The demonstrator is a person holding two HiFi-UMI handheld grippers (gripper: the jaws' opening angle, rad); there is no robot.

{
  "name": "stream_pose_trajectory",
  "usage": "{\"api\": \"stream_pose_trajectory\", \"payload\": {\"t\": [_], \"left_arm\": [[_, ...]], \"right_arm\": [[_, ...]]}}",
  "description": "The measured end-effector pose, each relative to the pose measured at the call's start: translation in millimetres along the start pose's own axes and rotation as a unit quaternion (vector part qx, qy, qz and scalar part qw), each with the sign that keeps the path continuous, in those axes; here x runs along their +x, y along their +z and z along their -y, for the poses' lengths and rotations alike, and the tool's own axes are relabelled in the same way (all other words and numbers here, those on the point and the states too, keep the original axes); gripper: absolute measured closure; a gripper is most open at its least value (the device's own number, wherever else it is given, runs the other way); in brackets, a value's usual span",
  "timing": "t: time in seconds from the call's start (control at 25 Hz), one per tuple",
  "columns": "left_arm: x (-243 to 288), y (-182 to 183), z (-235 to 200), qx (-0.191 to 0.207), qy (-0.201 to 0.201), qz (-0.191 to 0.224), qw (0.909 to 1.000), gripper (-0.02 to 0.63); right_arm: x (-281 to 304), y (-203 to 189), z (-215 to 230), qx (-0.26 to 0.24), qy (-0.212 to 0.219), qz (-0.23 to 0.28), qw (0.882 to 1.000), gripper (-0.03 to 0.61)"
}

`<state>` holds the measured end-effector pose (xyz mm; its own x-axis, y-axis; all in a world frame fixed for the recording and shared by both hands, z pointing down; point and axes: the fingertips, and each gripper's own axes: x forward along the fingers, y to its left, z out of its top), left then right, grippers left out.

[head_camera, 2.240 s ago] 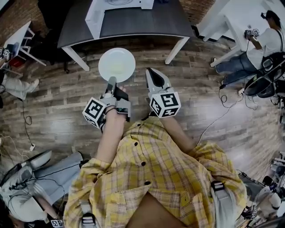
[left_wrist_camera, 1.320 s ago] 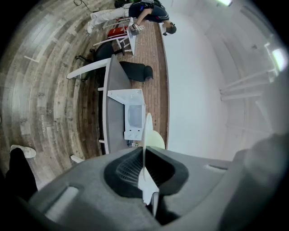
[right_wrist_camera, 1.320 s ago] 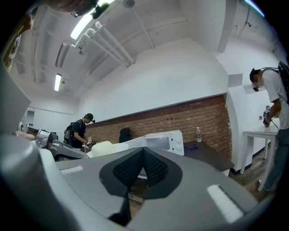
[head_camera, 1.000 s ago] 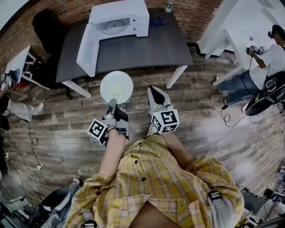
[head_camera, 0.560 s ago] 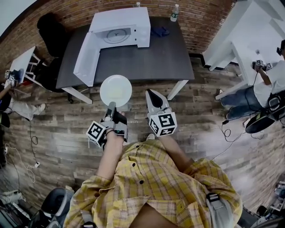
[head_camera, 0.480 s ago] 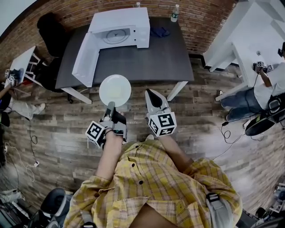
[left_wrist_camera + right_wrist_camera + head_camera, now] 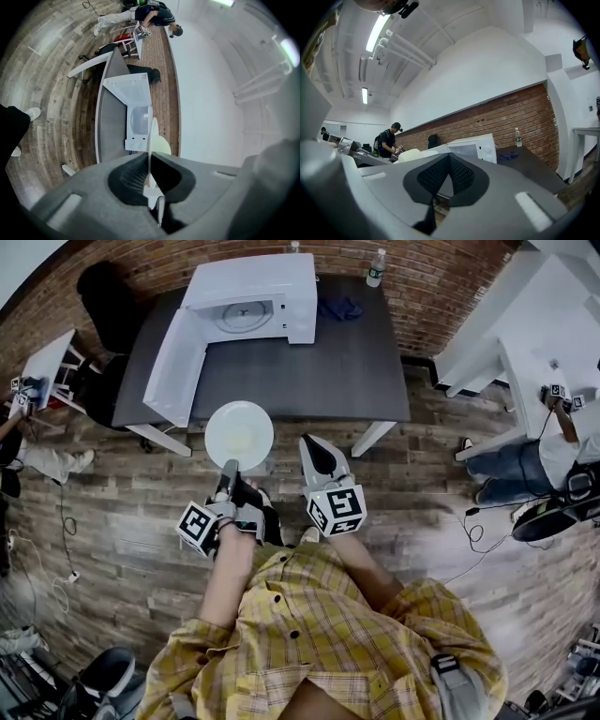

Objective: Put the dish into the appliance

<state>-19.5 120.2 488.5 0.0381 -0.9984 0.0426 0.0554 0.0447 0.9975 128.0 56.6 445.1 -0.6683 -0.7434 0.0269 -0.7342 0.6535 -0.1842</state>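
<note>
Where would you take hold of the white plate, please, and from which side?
Its rim, at the edge nearest the person, coming in level from that side. The plate is thin and lies flat, so only the rim fits between the jaws. The left gripper holds it so, leaving the far edge free toward the open microwave.

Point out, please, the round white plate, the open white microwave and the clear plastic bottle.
Round white plate [image 7: 239, 435], head view, centre.
White microwave [image 7: 253, 277], head view, top panel.
Clear plastic bottle [image 7: 376, 268], head view, body.
</note>
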Motion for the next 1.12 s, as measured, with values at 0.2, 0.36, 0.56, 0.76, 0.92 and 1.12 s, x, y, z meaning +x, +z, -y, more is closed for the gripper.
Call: {"api": "stream_pose_trajectory", "payload": {"t": [0.2, 0.36, 0.56, 0.76, 0.92, 1.12], "left_arm": [[13, 5, -10, -0.006, -0.003, -0.001, 1.0, 0.604], [56, 11, -13, -0.021, 0.005, -0.001, 0.9998, 0.604], [106, 32, -13, -0.031, 0.011, -0.004, 0.9994, 0.604], [151, 63, -4, -0.032, 0.009, -0.008, 0.9994, 0.604], [187, 85, 3, -0.023, 0.009, -0.018, 0.9995, 0.604], [221, 106, 6, -0.013, 0.01, -0.035, 0.9992, 0.604]], "right_arm": [[11, -6, 6, -0.009, 0.0, -0.006, 1.0, 0.577], [46, -4, 31, -0.009, -0.002, -0.016, 1.0, 0.577], [96, -3, 51, 0.005, -0.001, -0.021, 1.0, 0.577], [153, 8, 62, 0.005, -0.009, -0.014, 1.0, 0.577], [186, 12, 63, 0.002, -0.009, -0.006, 1.0, 0.577], [220, 13, 70, 0.005, -0.018, -0.003, 1.0, 0.577]]}}
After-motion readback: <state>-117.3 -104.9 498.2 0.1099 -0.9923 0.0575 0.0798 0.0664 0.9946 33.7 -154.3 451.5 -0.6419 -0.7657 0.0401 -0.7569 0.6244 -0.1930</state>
